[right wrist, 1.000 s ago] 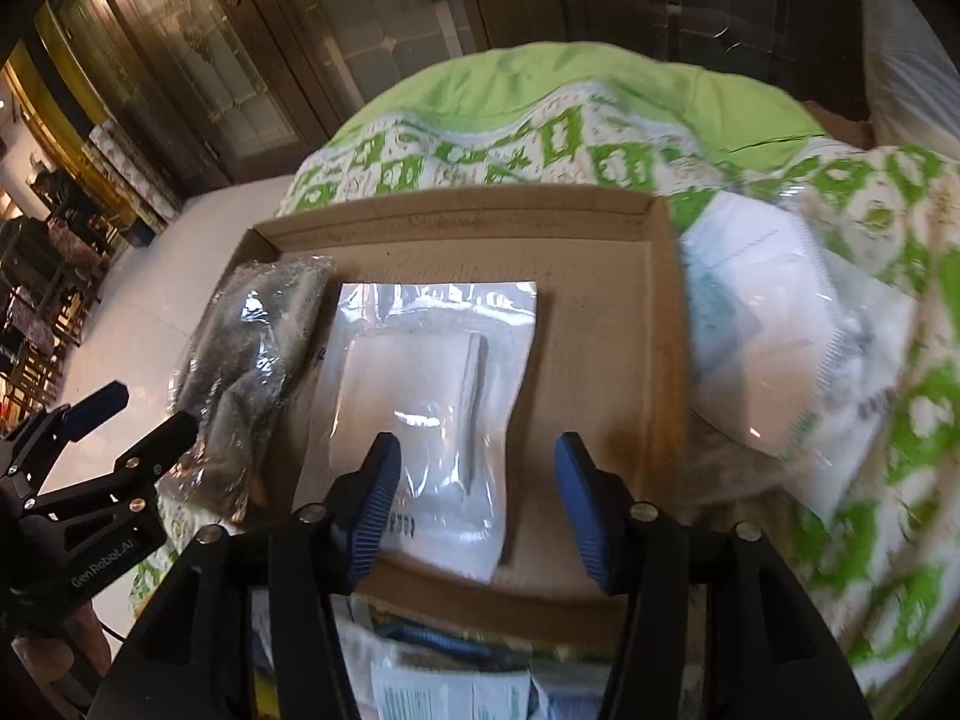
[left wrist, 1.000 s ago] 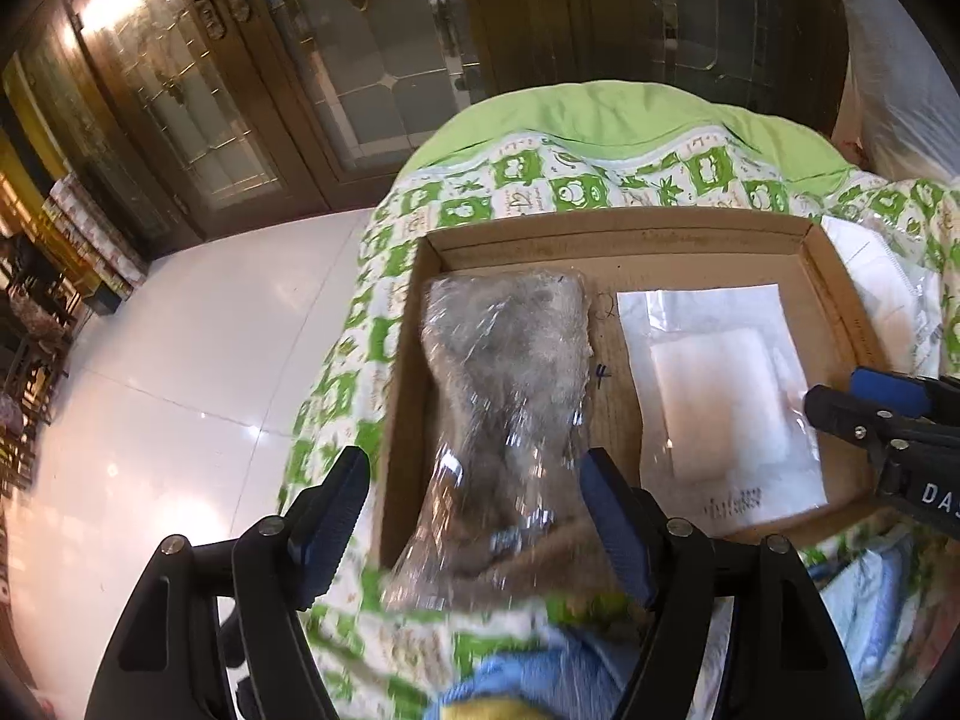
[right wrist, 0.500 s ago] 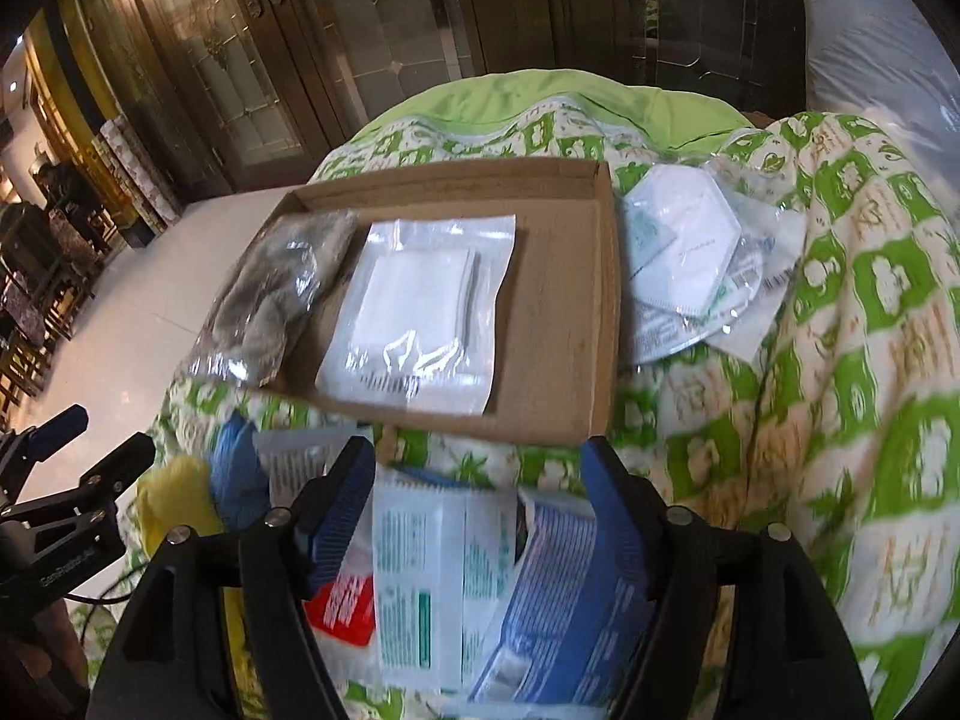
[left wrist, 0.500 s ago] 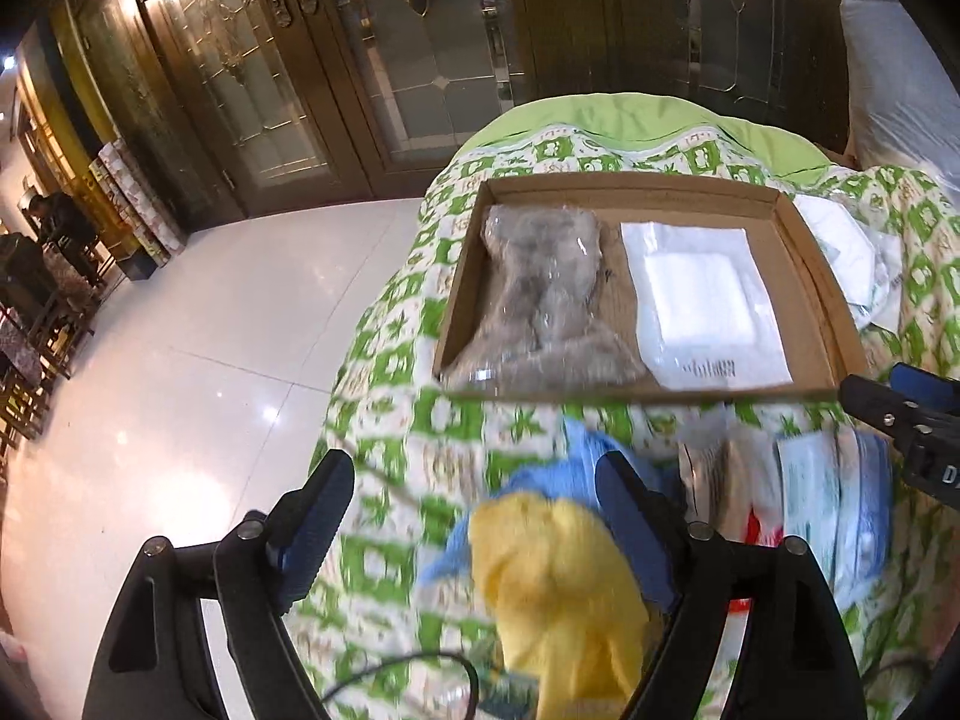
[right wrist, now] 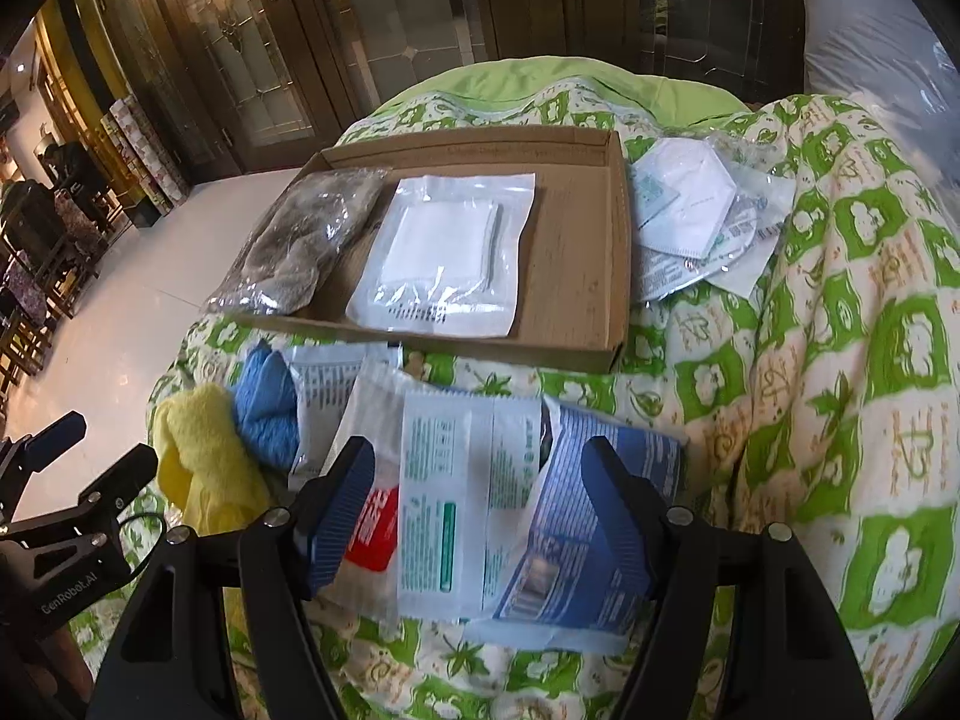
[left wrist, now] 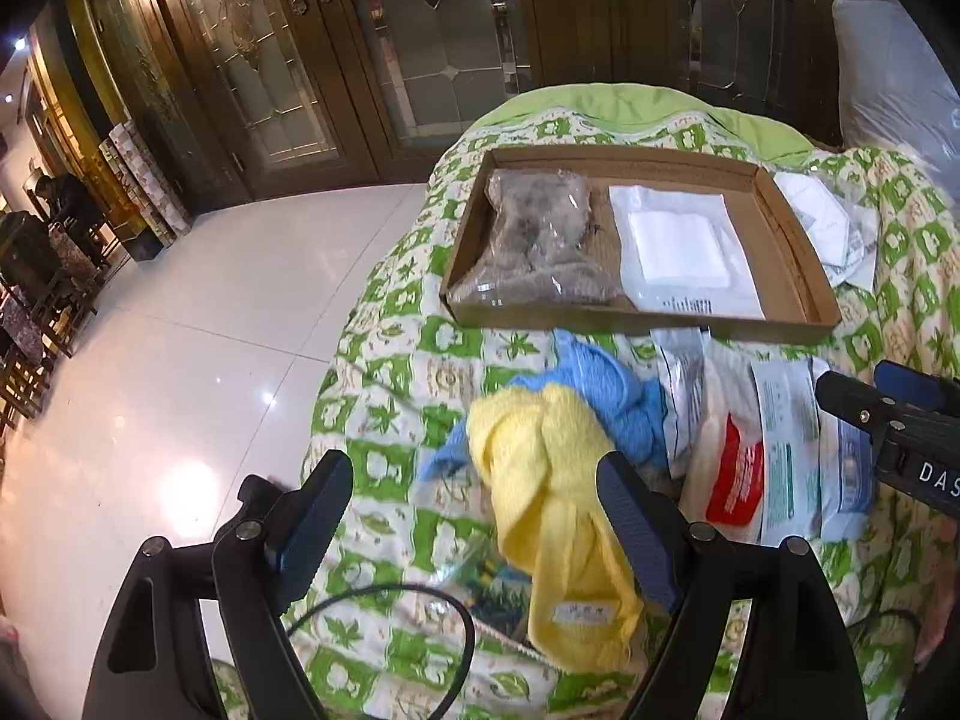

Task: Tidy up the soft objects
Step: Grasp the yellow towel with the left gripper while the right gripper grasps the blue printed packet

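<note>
**Between placements: both grippers empty over the loose pile, next pick not yet made**

Left wrist view: your left gripper [left wrist: 474, 525] has just been opening, and its fingers stand wide apart with nothing pressed between them. The yellow cloth [left wrist: 561, 516] lies below and between them on the green patterned quilt [left wrist: 390, 372], partly over the blue cloth [left wrist: 606, 396]. Further off, the cardboard tray [left wrist: 798, 276] already holds the clear bag of grey fabric [left wrist: 540, 240] on its left side and the white gauze packet [left wrist: 681, 252] beside it. The tray's right portion is bare. By my reading you are at the start of the next pick, and the yellow cloth is the nearest candidate. It is limp and bunched, so come down over its thickest fold and close on plenty of material, or the blue cloth may drag along.

Right wrist view: your right gripper [right wrist: 480, 510] has also just been opening; its fingers are apart and grip nothing. Under them overlap the flat packets: the white-and-green packet [right wrist: 447, 492], the blue packet [right wrist: 594, 516] and the red-labelled packet [right wrist: 372, 525]. The bagged face mask [right wrist: 690, 204] lies on the quilt just outside the tray's right wall. These packets are slick and stacked, so pick one by an exposed edge, not the whole pile.
</note>
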`<state>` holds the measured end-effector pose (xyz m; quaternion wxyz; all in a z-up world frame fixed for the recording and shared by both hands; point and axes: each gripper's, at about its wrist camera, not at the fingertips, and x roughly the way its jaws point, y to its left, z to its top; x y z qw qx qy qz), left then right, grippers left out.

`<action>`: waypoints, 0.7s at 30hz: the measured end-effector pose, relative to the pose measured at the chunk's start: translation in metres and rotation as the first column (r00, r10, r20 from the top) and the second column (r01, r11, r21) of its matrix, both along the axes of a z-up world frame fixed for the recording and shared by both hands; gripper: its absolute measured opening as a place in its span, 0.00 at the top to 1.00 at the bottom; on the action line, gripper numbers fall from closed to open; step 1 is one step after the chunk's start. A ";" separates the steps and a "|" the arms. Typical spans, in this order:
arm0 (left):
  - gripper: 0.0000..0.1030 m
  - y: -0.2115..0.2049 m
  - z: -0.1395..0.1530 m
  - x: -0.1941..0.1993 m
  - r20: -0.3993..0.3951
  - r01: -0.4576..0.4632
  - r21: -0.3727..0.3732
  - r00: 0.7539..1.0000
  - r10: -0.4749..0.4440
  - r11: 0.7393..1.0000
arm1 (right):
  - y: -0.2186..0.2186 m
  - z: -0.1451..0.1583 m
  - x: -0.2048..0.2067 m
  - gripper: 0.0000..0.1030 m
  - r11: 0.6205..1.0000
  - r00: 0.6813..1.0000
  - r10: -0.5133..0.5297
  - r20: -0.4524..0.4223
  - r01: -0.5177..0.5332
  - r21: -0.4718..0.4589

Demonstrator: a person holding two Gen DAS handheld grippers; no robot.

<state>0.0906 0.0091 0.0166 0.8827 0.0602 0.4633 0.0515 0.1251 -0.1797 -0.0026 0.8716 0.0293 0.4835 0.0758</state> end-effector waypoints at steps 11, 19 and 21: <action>0.16 0.007 -0.020 -0.025 -0.041 -0.015 -0.047 0.999 0.013 0.999 | -0.016 0.001 -0.015 0.31 0.999 1.000 -0.022 -0.022 0.023 0.024; 0.16 0.022 -0.047 -0.047 -0.081 -0.071 -0.145 0.995 0.059 0.987 | -0.026 -0.009 -0.012 0.30 0.998 0.997 -0.047 -0.053 0.049 0.041; 0.16 0.014 -0.045 -0.044 -0.075 -0.048 -0.128 0.996 0.038 0.991 | -0.028 -0.013 -0.011 0.30 0.998 0.996 -0.049 -0.070 0.052 0.047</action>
